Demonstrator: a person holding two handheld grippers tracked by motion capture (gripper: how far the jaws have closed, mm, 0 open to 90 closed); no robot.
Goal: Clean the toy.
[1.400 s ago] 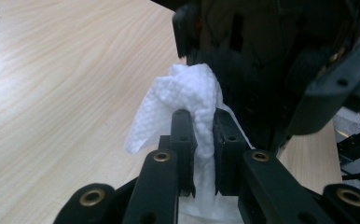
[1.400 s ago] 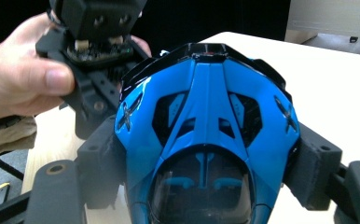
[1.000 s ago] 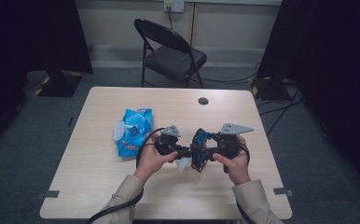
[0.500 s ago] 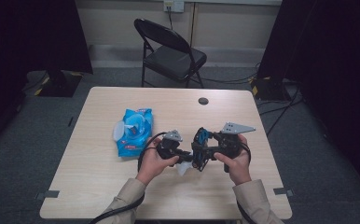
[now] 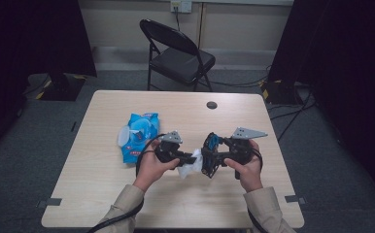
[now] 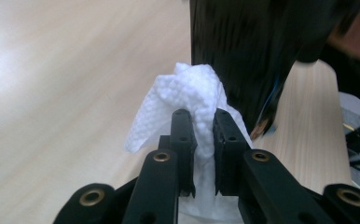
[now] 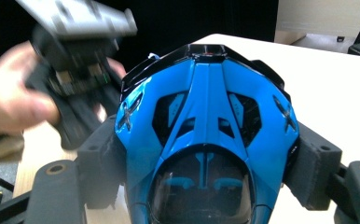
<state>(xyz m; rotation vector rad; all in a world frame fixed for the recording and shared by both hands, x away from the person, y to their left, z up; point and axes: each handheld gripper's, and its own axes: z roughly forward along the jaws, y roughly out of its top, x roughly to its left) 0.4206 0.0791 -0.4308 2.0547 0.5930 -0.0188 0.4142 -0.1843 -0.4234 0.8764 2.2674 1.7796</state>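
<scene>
My right gripper is shut on a blue and black toy helmet, its padded jaws pressing both sides. In the high view the helmet is held above the table's front middle. My left gripper is shut on a crumpled white wipe, and the wipe touches the helmet's black underside. From above, the left gripper points right, toward the right gripper.
A blue packet of wipes with a white lid lies left of the left hand on the wooden table. A small black disc sits near the far edge. A black folding chair stands behind the table.
Both hands have shifted slightly toward the table's front. The left gripper has moved along the helmet with the wipe. Both grips are unchanged.
</scene>
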